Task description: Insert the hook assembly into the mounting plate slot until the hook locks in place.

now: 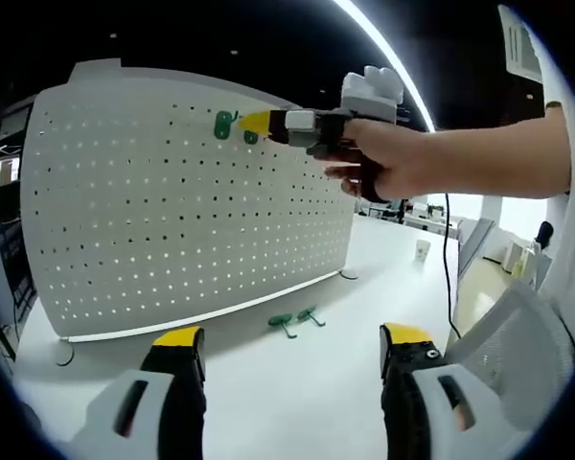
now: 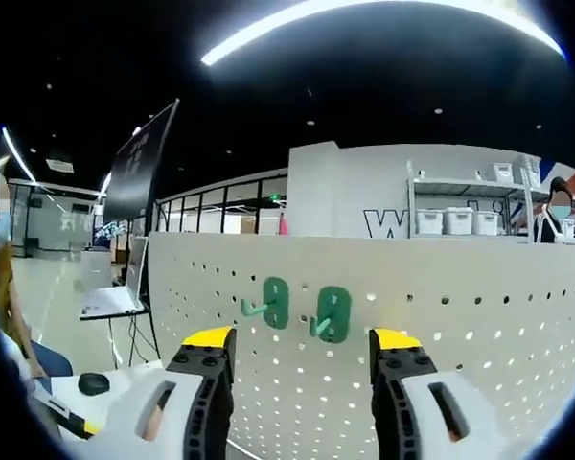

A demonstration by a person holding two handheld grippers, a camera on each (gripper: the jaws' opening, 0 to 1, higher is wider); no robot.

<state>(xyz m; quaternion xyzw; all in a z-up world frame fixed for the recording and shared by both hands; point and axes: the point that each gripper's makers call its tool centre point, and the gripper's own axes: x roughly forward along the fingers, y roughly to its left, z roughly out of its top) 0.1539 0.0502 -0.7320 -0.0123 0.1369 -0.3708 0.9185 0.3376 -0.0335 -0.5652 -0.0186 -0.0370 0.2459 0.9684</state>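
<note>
A white pegboard (image 1: 172, 211) stands upright on the white table (image 1: 297, 383). Two green hooks (image 2: 273, 303) (image 2: 332, 313) hang side by side on the pegboard (image 2: 479, 326) near its top edge. My right gripper (image 2: 302, 338) is open, close in front of them, with nothing between its yellow tips. In the left gripper view a hand (image 1: 393, 158) holds the right gripper (image 1: 259, 122) up against the hung hooks (image 1: 225, 125). Two more green hooks (image 1: 281, 323) (image 1: 311, 314) lie on the table at the board's foot. My left gripper (image 1: 293, 337) is open and low over the table.
A white mesh chair (image 1: 517, 335) stands at the right, and a small cup (image 1: 422, 249) sits farther back on the table. Beyond the board's left end are a desk with a mouse (image 2: 93, 383), a person, and shelves with bins (image 2: 460, 222).
</note>
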